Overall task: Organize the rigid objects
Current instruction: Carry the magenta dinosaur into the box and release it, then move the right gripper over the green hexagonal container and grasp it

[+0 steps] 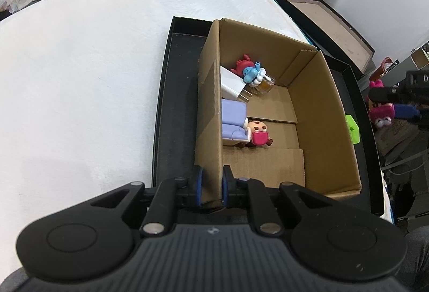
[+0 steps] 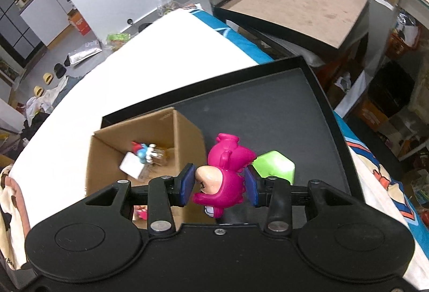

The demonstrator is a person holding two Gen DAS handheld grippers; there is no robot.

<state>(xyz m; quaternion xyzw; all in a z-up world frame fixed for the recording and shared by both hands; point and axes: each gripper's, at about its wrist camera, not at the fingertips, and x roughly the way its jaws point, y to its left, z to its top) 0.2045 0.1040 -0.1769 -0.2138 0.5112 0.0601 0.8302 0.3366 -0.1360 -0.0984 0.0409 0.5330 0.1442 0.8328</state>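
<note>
The black tray (image 1: 161, 131) lies on the white-covered desk (image 1: 80, 77). In the tray stands the cardboard box (image 1: 316, 115), its near wall pinched by the closed left gripper (image 1: 211, 184). Just beside the box, the right gripper (image 2: 219, 184) clamps a pink figurine (image 2: 228, 179) above the tray.

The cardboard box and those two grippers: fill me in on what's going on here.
A person is sorting small toys into the cardboard box, which sits in a black tray. The left gripper is shut on the box's near wall, steadying it. The right gripper is shut on a pink figurine, held above the tray beside the box. Several toys already lie inside; a green block remains on the tray.
</note>
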